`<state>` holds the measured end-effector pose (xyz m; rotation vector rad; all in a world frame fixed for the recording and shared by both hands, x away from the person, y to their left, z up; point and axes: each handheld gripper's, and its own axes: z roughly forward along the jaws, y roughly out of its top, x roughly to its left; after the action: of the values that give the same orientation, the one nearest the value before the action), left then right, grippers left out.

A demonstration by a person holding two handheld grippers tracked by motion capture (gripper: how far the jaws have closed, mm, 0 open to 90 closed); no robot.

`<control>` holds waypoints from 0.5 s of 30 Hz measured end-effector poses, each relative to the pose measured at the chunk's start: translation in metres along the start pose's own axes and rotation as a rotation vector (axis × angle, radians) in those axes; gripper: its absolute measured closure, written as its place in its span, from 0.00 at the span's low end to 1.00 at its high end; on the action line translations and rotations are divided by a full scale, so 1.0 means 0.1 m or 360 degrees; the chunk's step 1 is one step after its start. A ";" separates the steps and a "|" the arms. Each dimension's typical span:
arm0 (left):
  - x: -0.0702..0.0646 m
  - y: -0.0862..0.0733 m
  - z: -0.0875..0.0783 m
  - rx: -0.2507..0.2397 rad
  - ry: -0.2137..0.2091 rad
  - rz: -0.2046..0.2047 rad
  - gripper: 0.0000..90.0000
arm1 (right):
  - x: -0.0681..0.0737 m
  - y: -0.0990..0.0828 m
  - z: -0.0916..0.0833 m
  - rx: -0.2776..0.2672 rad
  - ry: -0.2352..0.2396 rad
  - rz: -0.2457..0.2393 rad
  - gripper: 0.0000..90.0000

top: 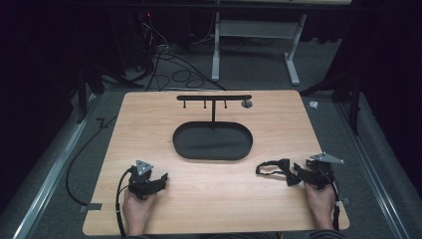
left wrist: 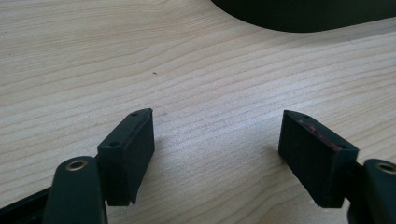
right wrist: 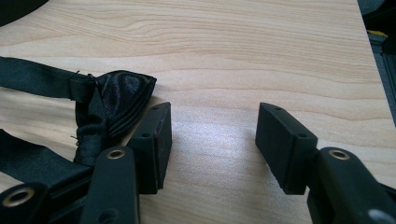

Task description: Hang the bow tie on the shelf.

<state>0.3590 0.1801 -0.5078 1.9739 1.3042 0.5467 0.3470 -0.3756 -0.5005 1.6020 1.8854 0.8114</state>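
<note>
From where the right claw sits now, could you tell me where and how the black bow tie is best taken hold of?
Probably at the knot of the bow tie, its narrowest part. It lies flat just outside one finger of the open right claw, so shift sideways over it, come down from above and close across the knot; the thin strap looks floppy and likely to slip.

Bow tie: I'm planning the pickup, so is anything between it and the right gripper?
Nothing visible. The bow tie lies on the table right beside the open right gripper, outside one jaw, with bare wood between the jaws.
</note>
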 end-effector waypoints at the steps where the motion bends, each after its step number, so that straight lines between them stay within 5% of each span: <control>1: -0.01 0.00 0.00 0.0003 0.0009 0.0009 0.30 | 0.00 0.00 0.00 0.0000 0.0000 0.0000 0.53; 15: -0.01 0.00 0.00 0.0003 0.0009 0.0010 0.30 | 0.00 0.00 0.00 0.0001 0.0002 0.0000 0.52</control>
<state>0.3590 0.1793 -0.5079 1.9798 1.3029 0.5547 0.3471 -0.3755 -0.5005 1.6024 1.8863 0.8120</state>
